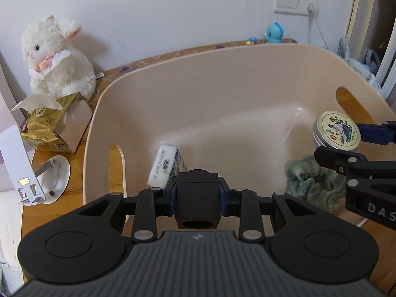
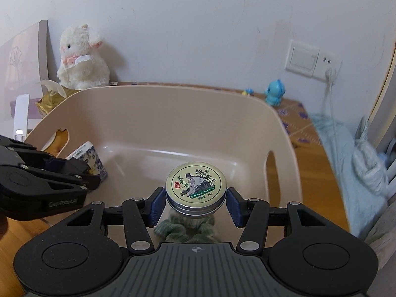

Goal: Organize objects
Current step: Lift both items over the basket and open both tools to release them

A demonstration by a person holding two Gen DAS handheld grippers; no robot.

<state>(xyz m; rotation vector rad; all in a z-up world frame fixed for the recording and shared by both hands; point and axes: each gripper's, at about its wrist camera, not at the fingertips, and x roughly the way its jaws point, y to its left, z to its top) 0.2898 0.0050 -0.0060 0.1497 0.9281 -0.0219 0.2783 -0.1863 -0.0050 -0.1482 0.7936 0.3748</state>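
**Both tongs loaded above the beige bin**

Left tongs (image 1: 197,195) clamped tight on a small black cube (image 1: 197,199), blue pads pressed against its two sides, round hole in the cube's near face. Held over the near left part of the beige bin (image 1: 222,79), above the bin floor.

Right tongs (image 2: 195,203) closed partway on a round tin (image 2: 196,185), blue pads (image 2: 156,206) touching its silver rim at left and right. Lid facing up, cream-coloured, printed with a figure, green leaves and a red seal. Tin carried inside the bin's outline, near the right-hand wall with its handle cut-out (image 2: 272,170).

Directly under the tin, on the bin floor: a crumpled green cloth (image 2: 184,227). Further left in the bin, leaning against the wall just beside the left handle slot (image 1: 116,163): a white packet with blue pattern (image 1: 167,167), tilted.

Outside the bin, on the wooden surface (image 1: 81,146) at left: a white stand with a round metal base (image 1: 53,178), then a gold tissue pack (image 1: 42,128) with a tissue sticking out. Behind that, against the wall: a white plush lamb (image 1: 57,57) with a pink bow. Far right along the wall: a small blue toy figure (image 1: 273,33), and above it a wall switch and socket (image 1: 294,0) with a white plug in.
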